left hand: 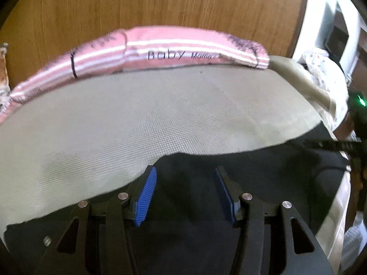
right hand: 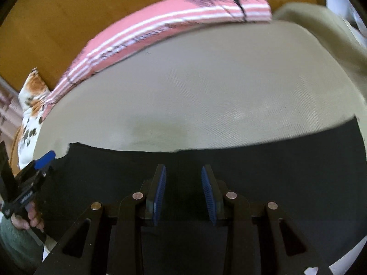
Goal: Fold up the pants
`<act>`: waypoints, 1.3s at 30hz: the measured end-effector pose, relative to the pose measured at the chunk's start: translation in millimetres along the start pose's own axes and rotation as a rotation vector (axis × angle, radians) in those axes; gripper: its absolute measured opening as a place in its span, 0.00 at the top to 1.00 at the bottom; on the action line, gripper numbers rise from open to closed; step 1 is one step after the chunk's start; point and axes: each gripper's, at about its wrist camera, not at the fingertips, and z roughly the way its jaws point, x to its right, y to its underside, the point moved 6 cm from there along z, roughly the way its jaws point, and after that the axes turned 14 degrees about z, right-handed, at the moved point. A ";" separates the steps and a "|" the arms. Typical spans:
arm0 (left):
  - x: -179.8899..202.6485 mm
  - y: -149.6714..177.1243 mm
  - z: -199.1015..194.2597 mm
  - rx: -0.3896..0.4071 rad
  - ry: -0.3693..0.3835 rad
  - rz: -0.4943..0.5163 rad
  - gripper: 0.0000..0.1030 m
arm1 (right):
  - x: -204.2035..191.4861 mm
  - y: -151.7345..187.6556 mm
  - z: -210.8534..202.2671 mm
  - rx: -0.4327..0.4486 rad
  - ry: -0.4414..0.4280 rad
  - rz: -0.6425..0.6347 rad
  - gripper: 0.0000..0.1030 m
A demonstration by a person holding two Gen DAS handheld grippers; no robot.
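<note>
Both the left hand-held gripper (left hand: 184, 192) and right hand-held gripper (right hand: 183, 192) hover part-open, empty, above dark pants (right hand: 275, 160) on a beige bed (right hand: 206, 91).

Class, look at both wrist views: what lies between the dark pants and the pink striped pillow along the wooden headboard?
Only bare beige sheet lies between the pants and the pillow; both views show it.

A home bedroom: beige woven bed sheet (left hand: 142, 114), pink striped pillow printed "Baby" (left hand: 174, 48), wooden headboard (left hand: 160, 2), orange-and-white floral cushion (right hand: 29, 100) alongside.
</note>
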 end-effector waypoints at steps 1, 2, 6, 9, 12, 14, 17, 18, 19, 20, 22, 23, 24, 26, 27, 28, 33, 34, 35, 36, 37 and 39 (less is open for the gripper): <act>-3.7 -2.6 10.7 -0.016 0.003 -0.012 0.48 | 4.5 -1.6 3.6 0.002 0.006 0.008 0.70; -8.8 -3.9 21.2 -0.036 0.000 -0.024 0.48 | 5.9 -3.1 8.1 0.006 0.015 0.014 0.70; -28.2 3.3 54.7 -0.113 -0.007 -0.080 0.46 | 10.6 -15.0 25.6 0.060 0.052 0.007 0.73; -27.1 2.1 55.9 -0.093 -0.032 -0.069 0.45 | 13.9 -25.1 32.9 0.077 0.060 0.018 0.73; -25.4 -0.5 58.7 -0.101 -0.052 -0.064 0.45 | 12.1 -30.8 34.7 0.078 0.062 0.016 0.72; -25.3 -2.1 51.9 -0.110 -0.056 -0.084 0.45 | 12.8 -33.2 27.4 0.075 0.045 0.033 0.71; -17.5 -4.7 24.0 -0.063 -0.085 -0.049 0.45 | 12.2 -30.4 3.7 0.075 -0.022 0.054 0.71; -13.0 -4.2 14.6 -0.050 -0.083 -0.026 0.45 | 11.3 -27.8 -3.8 0.071 -0.039 0.050 0.71; -5.9 -2.0 3.6 -0.038 -0.074 -0.003 0.45 | 11.2 -24.4 -11.4 0.070 -0.050 0.045 0.71; 1.5 2.4 -7.1 -0.029 -0.064 0.017 0.45 | 12.0 -19.9 -19.2 0.065 -0.054 0.037 0.70; 13.7 13.5 -21.0 -0.032 -0.052 0.043 0.45 | 16.1 -12.1 -31.3 0.060 -0.061 0.035 0.70; 20.2 19.3 -24.7 -0.038 -0.040 0.050 0.45 | 20.1 -7.7 -36.8 0.057 -0.060 0.035 0.69; 27.8 29.6 -29.9 -0.051 -0.024 0.056 0.45 | 25.2 -2.0 -41.6 0.050 -0.057 0.039 0.66; 36.6 45.1 -36.2 -0.067 -0.013 0.059 0.45 | 38.8 9.2 -48.2 0.052 -0.040 0.056 0.58; 40.8 55.6 -38.3 -0.084 -0.010 0.058 0.45 | 48.2 15.5 -49.4 0.048 -0.026 0.070 0.58; 43.2 62.9 -38.4 -0.097 -0.008 0.056 0.45 | 59.0 21.6 -49.5 0.037 -0.014 0.096 0.58; 44.2 95.2 -40.6 -0.146 -0.011 0.000 0.45 | 124.6 54.8 -53.2 0.033 0.100 0.208 0.59; 43.7 100.4 -40.8 -0.150 -0.011 -0.005 0.45 | 136.2 61.1 -54.3 0.032 0.107 0.235 0.62; 44.4 104.1 -41.9 -0.154 -0.011 -0.009 0.45 | 146.4 67.7 -58.8 0.045 0.086 0.256 0.71; 45.1 105.6 -44.0 -0.154 -0.016 -0.010 0.45 | 152.9 71.9 -64.3 0.057 0.071 0.269 0.71; 47.3 106.2 -47.1 -0.153 -0.029 -0.009 0.45 | 160.1 75.5 -71.8 0.071 0.067 0.290 0.71; 47.5 105.6 -52.2 -0.150 -0.052 -0.014 0.45 | 170.6 79.5 -87.2 0.104 0.056 0.329 0.68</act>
